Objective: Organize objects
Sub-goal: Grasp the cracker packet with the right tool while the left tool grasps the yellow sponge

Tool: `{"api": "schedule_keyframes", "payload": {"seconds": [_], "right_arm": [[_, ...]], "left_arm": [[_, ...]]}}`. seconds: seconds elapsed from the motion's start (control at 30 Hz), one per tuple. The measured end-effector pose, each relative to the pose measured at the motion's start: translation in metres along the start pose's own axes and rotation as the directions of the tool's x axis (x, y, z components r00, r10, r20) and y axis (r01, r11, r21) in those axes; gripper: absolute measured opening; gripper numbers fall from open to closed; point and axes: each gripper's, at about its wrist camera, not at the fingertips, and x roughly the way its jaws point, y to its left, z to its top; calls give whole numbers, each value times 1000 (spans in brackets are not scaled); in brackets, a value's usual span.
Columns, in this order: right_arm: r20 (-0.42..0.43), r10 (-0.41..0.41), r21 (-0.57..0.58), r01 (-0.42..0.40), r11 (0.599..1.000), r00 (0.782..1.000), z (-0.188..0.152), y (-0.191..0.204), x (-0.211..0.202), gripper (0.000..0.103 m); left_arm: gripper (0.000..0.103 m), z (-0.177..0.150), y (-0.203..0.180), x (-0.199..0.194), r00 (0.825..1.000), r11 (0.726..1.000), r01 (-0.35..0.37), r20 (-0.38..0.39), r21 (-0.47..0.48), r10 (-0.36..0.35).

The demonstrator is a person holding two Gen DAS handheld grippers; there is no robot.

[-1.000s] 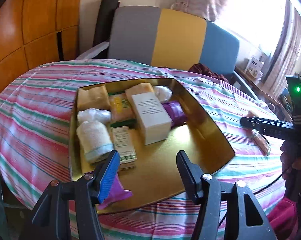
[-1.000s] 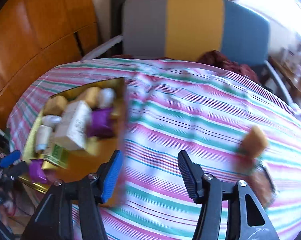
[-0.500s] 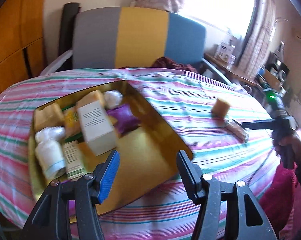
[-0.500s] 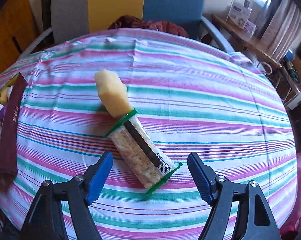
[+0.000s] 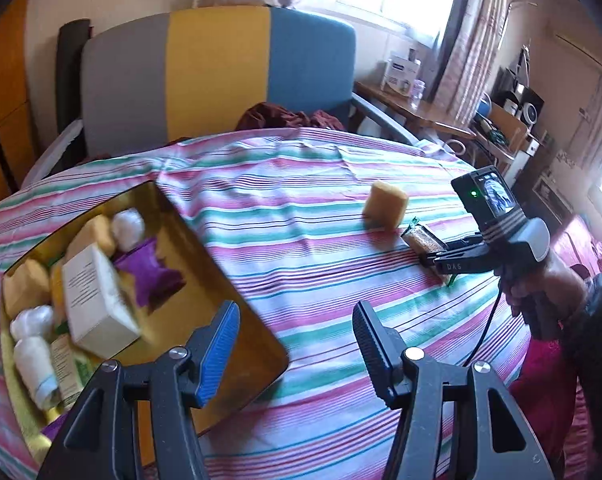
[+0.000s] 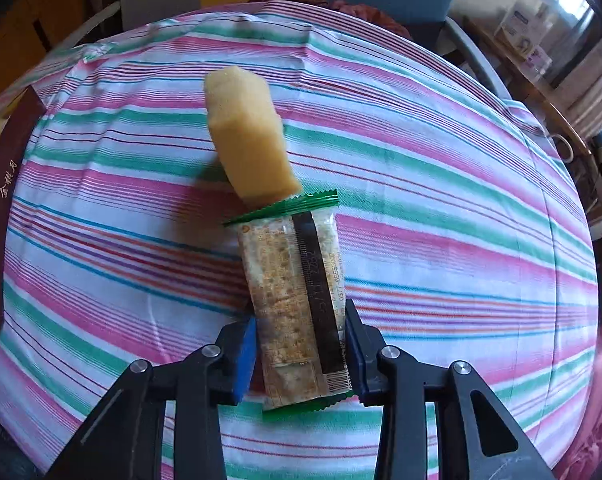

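Left wrist view: left claw (image 5: 295, 344) hangs half open with nothing between its pads, over the near edge of the striped surface (image 5: 285, 208). Gold tray (image 5: 237, 292) sits just left of it, holding a white box (image 5: 97, 300), purple packet (image 5: 149, 272), white rolls and yellow blocks. Right of the tray, well apart, a yellow sponge block (image 5: 385, 208) stands on the cloth. Just beyond the sponge, away from the tray, lies the cracker packet (image 5: 423, 238), with the right claw (image 5: 437, 262) down on its near end, held by a hand (image 5: 541, 288). Grip itself is too small to judge here.

Right wrist view: right claw (image 6: 301, 356) has just been closing and now sits narrow around the cracker packet (image 6: 297, 304), both pads touching its long sides near the lower end. Packet's long axis runs straight ahead along the claw's pointing line; its far end touches the sponge block (image 6: 249, 148). Packet lies flat on the surface (image 6: 441, 184), not yet lifted. Tray edge barely shows at far left, well away from the packet.

Judgement: the right hand has the packet, the left is far from it. The carry goes leftward to the tray, and lifting may nudge the sponge.
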Motion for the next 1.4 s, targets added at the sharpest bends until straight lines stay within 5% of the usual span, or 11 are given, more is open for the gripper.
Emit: {"api": "schedule_keyframes", "payload": {"seconds": [0.3, 0.47, 0.7, 0.9, 1.07, 1.1, 1.17, 1.2, 1.23, 1.4], "right_arm": [[28, -41, 301, 31, 953, 999, -10, -57, -5, 38], [19, -20, 309, 13, 951, 1000, -9, -58, -3, 39], [1, -9, 297, 8, 955, 1000, -8, -60, 3, 39], [-1, -9, 277, 9, 961, 1000, -9, -58, 3, 39], [3, -1, 277, 0, 961, 1000, -9, -60, 4, 39], [2, -1, 276, 1, 961, 1000, -9, -60, 4, 39], [4, -1, 274, 0, 962, 1000, -9, -61, 4, 39], [4, -4, 273, 2, 962, 1000, -9, -62, 5, 39], [5, -7, 271, 5, 962, 1000, -9, -61, 5, 39], [49, 8, 261, -21, 965, 999, -10, -57, -3, 38]], "left_arm": [[60, 27, -35, 49, 994, 997, 78, -73, -13, -79], [67, 50, -54, 84, 979, 984, 163, -115, -72, -171], [72, 83, -75, 132, 964, 968, 193, -156, -158, -218], [82, 109, -90, 181, 953, 947, 195, -181, -254, -245], [83, 121, -94, 224, 953, 948, 129, -226, -292, -200], [81, 121, -93, 232, 954, 951, 113, -237, -288, -186], [57, 115, -90, 244, 946, 951, 86, -274, -296, -171], [56, 112, -87, 244, 941, 942, 109, -272, -316, -200], [43, 109, -86, 241, 936, 937, 137, -267, -322, -228], [37, 94, -92, 196, 959, 975, 155, -214, -161, -188]]}}
